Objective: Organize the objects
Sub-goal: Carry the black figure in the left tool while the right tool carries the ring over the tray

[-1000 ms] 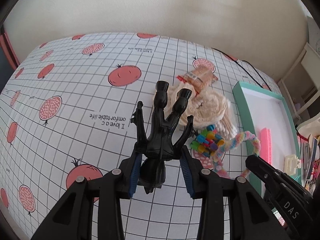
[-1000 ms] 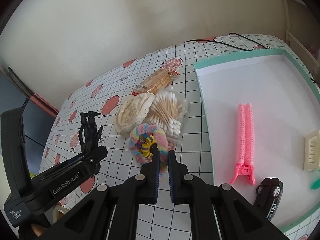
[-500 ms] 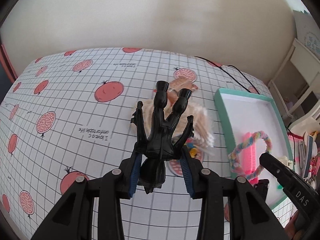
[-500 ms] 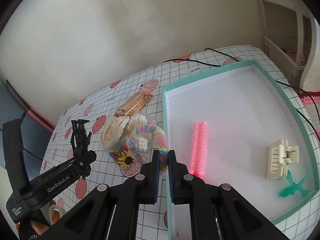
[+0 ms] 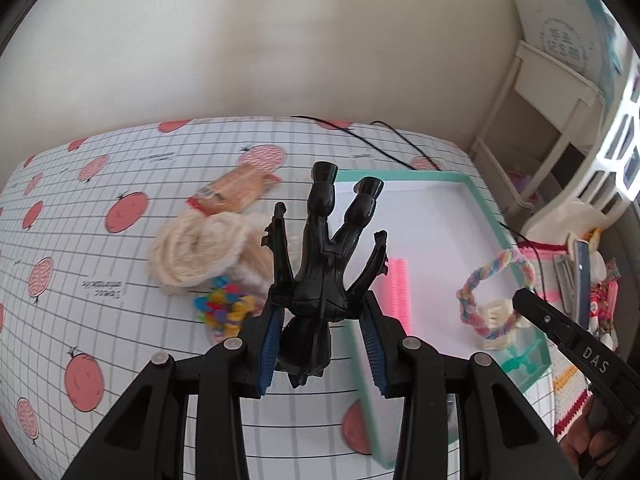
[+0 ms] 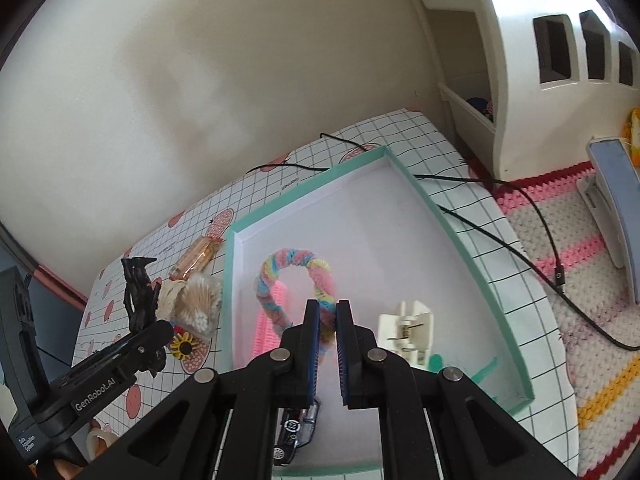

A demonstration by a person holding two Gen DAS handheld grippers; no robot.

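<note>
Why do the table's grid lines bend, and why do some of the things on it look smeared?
Both views come through fisheye lenses, so the grid-patterned tablecloth bows near the edges and the corners go black. In the left wrist view the cream yarn bundle and the multicoloured bead cluster are blurred, while the black toy figure held in the left tongs stays sharp. The right wrist view is crisper.

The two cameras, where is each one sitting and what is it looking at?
Left wrist: sits on the left gripper, looking down past its black toy figure at the checked table; the right gripper shows too.
Right wrist: sits on the right gripper, looking down over the teal tray; its rainbow hair tie and the left gripper show.
Both see the tray and cotton swabs.
</note>
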